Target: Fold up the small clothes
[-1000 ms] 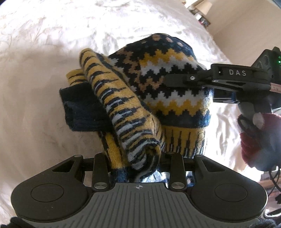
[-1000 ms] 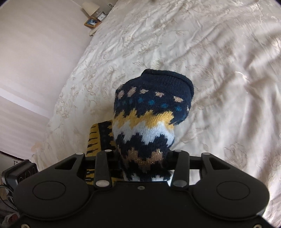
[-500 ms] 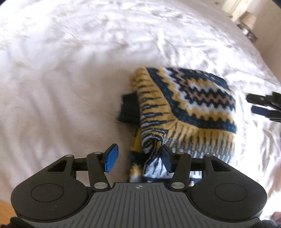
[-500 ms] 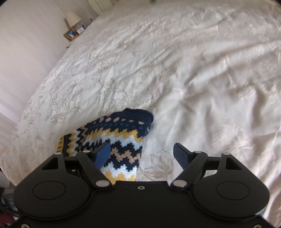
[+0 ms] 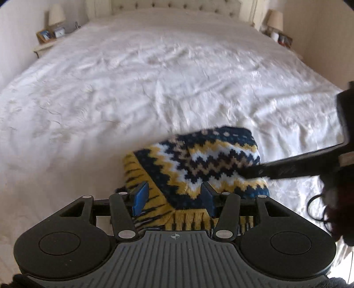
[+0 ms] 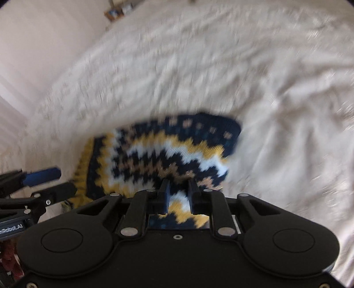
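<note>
A knitted sock (image 5: 199, 159) in navy, yellow and white zigzag lies folded on the white bedspread (image 5: 132, 88). My left gripper (image 5: 174, 197) hovers open over the sock's near yellow cuff, and its blue pads (image 5: 141, 197) do not touch the knit. It also shows at the left edge of the right wrist view as the left gripper (image 6: 50, 183). My right gripper (image 6: 178, 188) has its tips down on the sock (image 6: 166, 150) and its jaws are closing. Knit shows in the narrow gap between them, but blur hides whether they pinch it. From the side, the right gripper (image 5: 250, 172) reaches in over the sock's right part.
The bed runs back to a tufted headboard (image 5: 177, 4). A nightstand with a lamp (image 5: 53, 28) stands at the back left and another lamp (image 5: 276, 20) at the back right. A hand in a dark red glove (image 5: 331, 212) holds the right gripper.
Both grippers let go of the lifted sock, which now lies flat and folded. The left gripper opened and drew up and back. The right gripper opened, then narrowed onto the sock.
</note>
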Tool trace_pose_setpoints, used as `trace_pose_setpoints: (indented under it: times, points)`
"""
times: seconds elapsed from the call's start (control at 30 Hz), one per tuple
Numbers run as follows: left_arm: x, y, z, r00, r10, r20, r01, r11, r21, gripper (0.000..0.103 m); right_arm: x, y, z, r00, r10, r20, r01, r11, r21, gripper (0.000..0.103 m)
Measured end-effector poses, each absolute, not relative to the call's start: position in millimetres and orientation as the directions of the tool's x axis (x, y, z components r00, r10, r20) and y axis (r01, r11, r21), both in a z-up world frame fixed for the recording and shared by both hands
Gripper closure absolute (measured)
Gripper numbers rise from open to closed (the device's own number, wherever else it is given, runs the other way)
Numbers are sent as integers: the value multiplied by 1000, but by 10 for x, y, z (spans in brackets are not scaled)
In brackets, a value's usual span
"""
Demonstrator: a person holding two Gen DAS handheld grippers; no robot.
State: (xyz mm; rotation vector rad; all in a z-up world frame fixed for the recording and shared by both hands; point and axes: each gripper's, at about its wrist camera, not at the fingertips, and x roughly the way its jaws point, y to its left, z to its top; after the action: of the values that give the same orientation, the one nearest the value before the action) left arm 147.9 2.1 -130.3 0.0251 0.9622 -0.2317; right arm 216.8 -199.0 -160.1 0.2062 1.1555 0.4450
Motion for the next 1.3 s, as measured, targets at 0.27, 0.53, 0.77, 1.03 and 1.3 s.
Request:
trace_pose_setpoints:
  times: [0.27,0.53,0.77,1.03,1.3]
  points:
    - [1640,74,-1840,430,-123,-895,261,965,-7,52,2182,-1973,-1618,315,441,-841,-254,892,373,74]
    - [1645,229,-1933,418,-173,-892,261,963,-65,49,2173,-1799,-1365,413,439,-798,-329,889,319,45]
    - [1721,279,-2017,411,-189,-892,244,965,-92,29,2653,-1770,-1884,344,322,-882,-211,942,261,33]
    - [1709,592,-1840,424,-244,-872,119,970,-214,15,2512,-1917,-1775,410,343,-845,-205,938,281,21]
    - [1244,408,-1586,475,-167,-864,205,976,-76,15,1863,-2117,-1506,477,341,-810,-184,940,287,3]
